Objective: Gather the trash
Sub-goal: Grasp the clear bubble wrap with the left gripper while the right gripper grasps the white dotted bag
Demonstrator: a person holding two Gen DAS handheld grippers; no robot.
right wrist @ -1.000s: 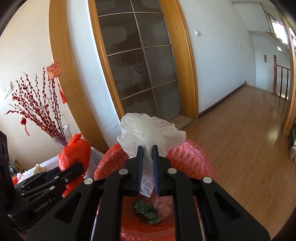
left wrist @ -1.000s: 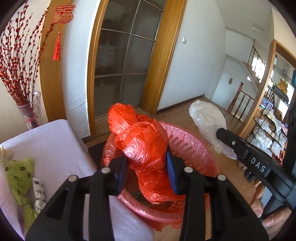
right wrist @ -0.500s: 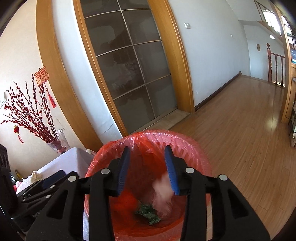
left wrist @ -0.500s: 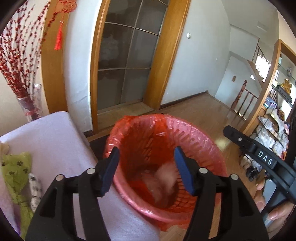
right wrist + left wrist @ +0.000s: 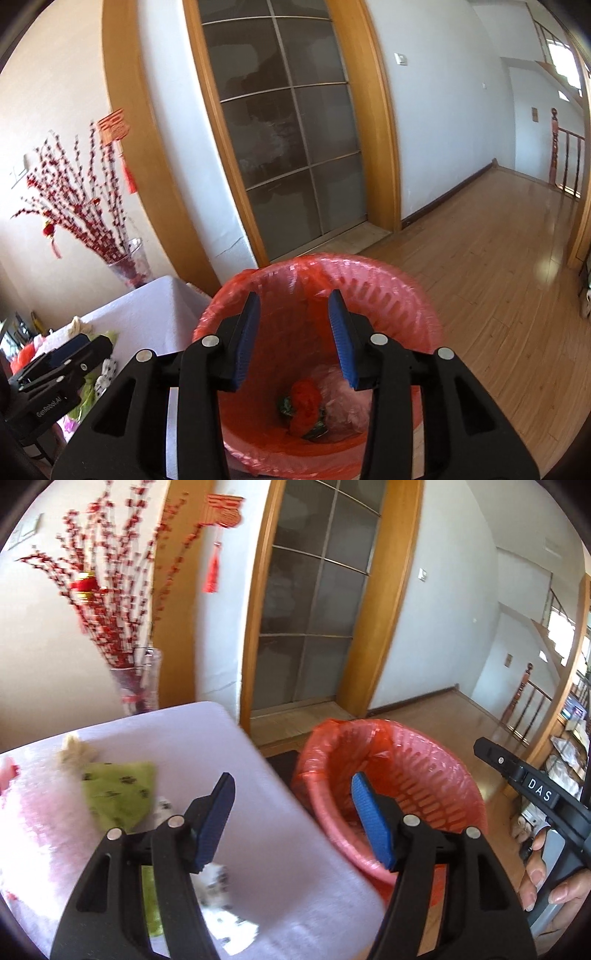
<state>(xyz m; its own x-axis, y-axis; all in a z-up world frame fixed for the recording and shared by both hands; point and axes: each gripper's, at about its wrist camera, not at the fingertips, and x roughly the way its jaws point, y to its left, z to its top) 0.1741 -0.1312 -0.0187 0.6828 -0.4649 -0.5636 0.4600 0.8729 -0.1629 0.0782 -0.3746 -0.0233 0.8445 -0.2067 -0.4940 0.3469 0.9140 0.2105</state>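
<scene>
On the bench [image 5: 295, 878], toward its left edge, a pink wad [image 5: 40, 812], a cream scrap [image 5: 75, 747], a green wrapper [image 5: 118, 794] and a white spotted scrap [image 5: 216, 877] are seen; these are judged to be the trash not yet collected. The left tongs [image 5: 291, 819] are held wide apart above the bench's right edge, with nothing between the pads. If they are lowered askew onto the thin wrapper, it may be pushed along the cloth rather than pinched, or the cloth itself may be caught and the other scraps dragged with it. A vase [image 5: 138, 681] of red twigs stands at the far edge of the bench; it could be tipped by a broad sweep of the tongs.

The bin [image 5: 399, 794] stands on the floor just beside the bench's right edge, lined with a red bag [image 5: 388, 280]. The right tongs [image 5: 293, 334] are held half open over its mouth, empty. In the bottom a red bag wad [image 5: 304, 400], a green scrap [image 5: 285, 404] and a pale film [image 5: 343, 398] are seen. If the liner's rim is snagged by the tongs, it may be pulled off the bin. Light trash let go too far from the mouth may drift onto the floor.
</scene>
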